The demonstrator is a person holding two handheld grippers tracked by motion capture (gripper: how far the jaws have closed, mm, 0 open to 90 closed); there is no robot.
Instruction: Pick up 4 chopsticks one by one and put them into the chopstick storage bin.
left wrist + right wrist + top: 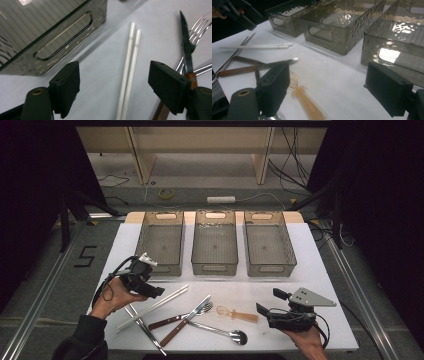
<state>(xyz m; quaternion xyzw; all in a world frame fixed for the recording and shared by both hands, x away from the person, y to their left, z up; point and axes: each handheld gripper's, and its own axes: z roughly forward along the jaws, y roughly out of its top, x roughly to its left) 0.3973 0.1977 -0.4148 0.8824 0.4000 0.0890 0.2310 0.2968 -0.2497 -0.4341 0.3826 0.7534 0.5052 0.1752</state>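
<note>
My left gripper (152,290) (116,87) hangs low over the white mat, open, with a pair of white chopsticks (156,305) (128,72) lying on the mat between its jaws; the pads stand clear of them. To its right lie a serrated knife (186,42) (186,319) with a wooden handle and a fork (200,26) (192,312). My right gripper (270,302) (329,90) is open near the mat's front right. An amber plastic spoon (239,314) (308,103) lies on the mat just before it, untouched.
Three smoky clear bins (161,268) (215,268) (270,268) stand in a row at the back of the mat; the left one's handle wall (50,42) is close to my left gripper. Metal chopsticks (145,329) and a metal spoon (226,332) lie near the front edge.
</note>
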